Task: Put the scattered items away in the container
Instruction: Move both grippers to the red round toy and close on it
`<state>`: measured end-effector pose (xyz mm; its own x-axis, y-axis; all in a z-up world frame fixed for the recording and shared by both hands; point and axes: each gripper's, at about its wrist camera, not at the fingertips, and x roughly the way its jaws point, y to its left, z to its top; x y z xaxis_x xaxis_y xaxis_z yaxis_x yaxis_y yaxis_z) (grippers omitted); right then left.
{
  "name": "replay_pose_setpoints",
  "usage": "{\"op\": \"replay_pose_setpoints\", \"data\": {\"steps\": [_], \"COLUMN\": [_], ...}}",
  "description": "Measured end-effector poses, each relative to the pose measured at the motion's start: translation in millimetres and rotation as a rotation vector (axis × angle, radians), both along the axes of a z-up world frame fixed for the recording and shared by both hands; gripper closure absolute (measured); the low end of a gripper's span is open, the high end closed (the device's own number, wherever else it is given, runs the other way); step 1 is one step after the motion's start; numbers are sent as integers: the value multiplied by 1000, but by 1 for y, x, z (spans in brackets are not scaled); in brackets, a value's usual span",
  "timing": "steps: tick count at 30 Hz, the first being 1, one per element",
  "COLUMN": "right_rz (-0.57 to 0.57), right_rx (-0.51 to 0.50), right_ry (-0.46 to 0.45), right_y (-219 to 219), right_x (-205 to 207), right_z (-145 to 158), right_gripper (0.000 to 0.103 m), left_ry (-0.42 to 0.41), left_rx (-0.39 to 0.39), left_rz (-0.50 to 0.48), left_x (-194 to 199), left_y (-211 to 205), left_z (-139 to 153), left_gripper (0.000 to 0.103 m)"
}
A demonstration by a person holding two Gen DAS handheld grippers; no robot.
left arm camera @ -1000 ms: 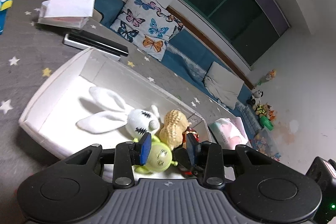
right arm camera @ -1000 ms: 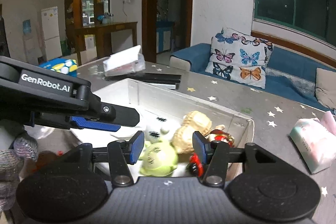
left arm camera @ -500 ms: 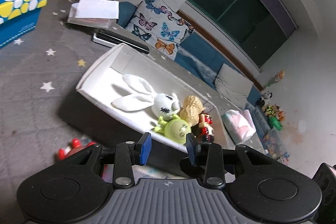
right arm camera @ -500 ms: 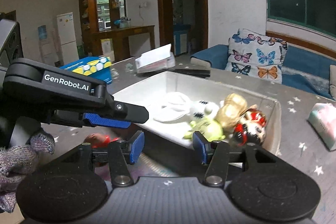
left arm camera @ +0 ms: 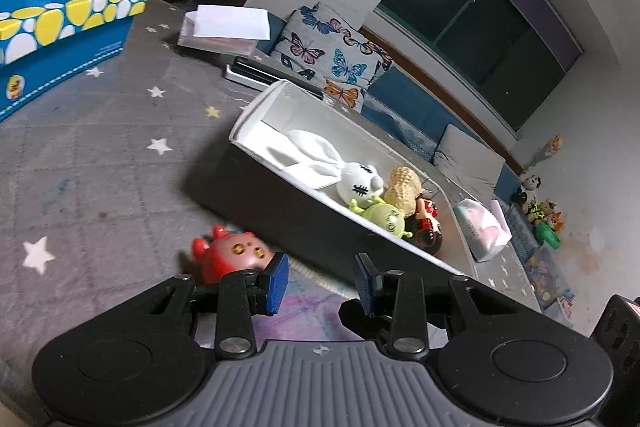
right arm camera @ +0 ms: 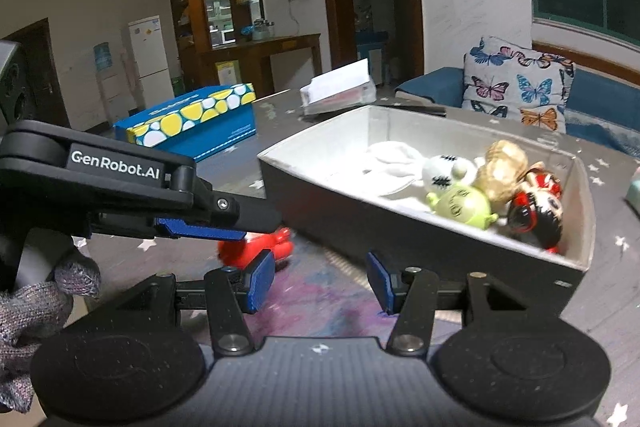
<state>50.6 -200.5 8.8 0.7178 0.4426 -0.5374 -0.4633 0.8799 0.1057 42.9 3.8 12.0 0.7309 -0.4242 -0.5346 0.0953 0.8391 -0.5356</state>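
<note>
Five toys already lie in the white box: a white rabbit, a peanut, a green doll and two red-and-black figures bunched at its near corner. One toy is left out, a red toy sitting on the starry grey tabletop just outside the box's dark near wall. The step in hand, as I judge it, is the reach for that last toy. The left tongs are spread with nothing between the blue pads, and the red toy sits just beyond and to the left of the left pad, not between them. In the right wrist view the right tongs are likewise spread and empty, hovering over the purple-stained patch of tabletop in front of the box, while the left tool crosses the picture above the red toy and partly hides it; a gloved hand grips its handle at the left edge. Either tool is near enough, but the left one looks better placed. The next move calls for shifting the left tongs sideways until the toy sits between the pads, lowering, pinching its rounded body, lifting it clear of the box wall and letting go in the bare end near the rabbit's ears. The toy's smooth round shape may slip, so a grip across its middle seems wise.
</note>
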Motion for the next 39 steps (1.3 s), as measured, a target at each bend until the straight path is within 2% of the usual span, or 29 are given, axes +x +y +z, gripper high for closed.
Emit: {"op": "replay_pose_setpoints", "data": {"steps": [16, 27, 28, 30, 39], "right_rz": [65, 116, 120, 129, 157], "right_rx": [-22, -39, -40, -46, -68], "right_ry": [43, 41, 41, 37, 30], "right_y": [22, 44, 47, 52, 64], "right_x": [3, 16, 17, 19, 18], "right_z": [-17, -19, -19, -20, -23], "right_gripper": [51, 50, 49, 41, 40], "left_ry": [47, 56, 59, 65, 81], "left_rx": [-5, -69, -78, -95, -153], "left_rz": [85, 120, 123, 131, 143], "left_x": [-12, -2, -1, 2, 14], "left_y": [34, 49, 51, 54, 62], "left_z": [-21, -22, -23, -24, -30], "left_gripper": [65, 65, 65, 65, 65]}}
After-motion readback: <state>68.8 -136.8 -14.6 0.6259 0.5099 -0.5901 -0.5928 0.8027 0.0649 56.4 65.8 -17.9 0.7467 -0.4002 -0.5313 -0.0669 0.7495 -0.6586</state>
